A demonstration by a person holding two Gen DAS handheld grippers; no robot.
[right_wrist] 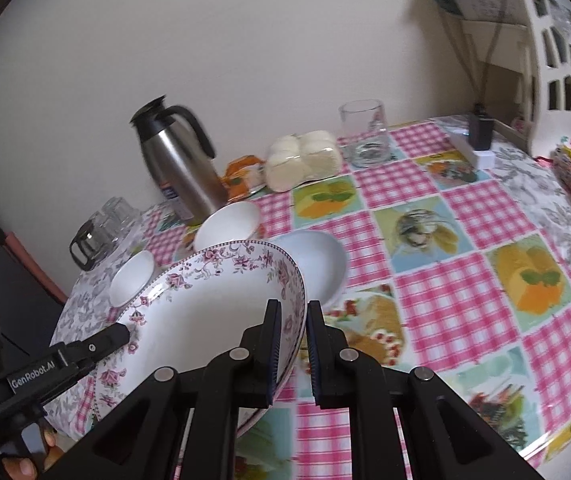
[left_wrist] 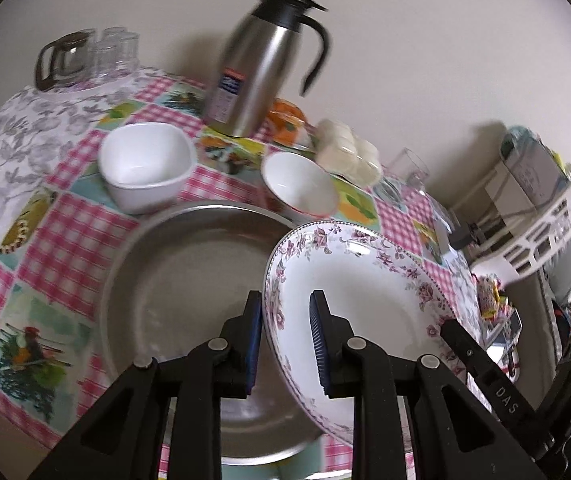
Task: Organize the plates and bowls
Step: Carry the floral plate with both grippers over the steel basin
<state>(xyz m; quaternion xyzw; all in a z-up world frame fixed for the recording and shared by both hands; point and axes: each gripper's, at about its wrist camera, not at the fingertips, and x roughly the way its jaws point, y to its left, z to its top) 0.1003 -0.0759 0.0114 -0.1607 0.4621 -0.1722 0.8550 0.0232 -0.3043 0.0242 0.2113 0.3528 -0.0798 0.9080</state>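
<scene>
A deep white plate with a pink floral rim point(left_wrist: 365, 280) hangs tilted above the table, held from both sides. My left gripper point(left_wrist: 287, 340) is shut on its left rim, one pad inside and one outside. My right gripper point(right_wrist: 291, 344) is shut on the opposite rim of the same floral plate point(right_wrist: 205, 312). A large metal plate point(left_wrist: 173, 280) lies on the tablecloth below it. Behind stand a square white bowl point(left_wrist: 145, 168) and a round white bowl point(left_wrist: 301, 188). In the right wrist view, another white bowl point(right_wrist: 317, 264) sits just behind the floral plate.
A steel thermos jug point(left_wrist: 261, 64) stands at the back by the wall, with a glass pot and glasses point(left_wrist: 85, 60) to its left. A pack of white buns point(right_wrist: 305, 156), a glass tumbler point(right_wrist: 363, 132) and a white rack point(right_wrist: 553, 60) occupy the far right. A checked tablecloth point(right_wrist: 465, 280) covers the table.
</scene>
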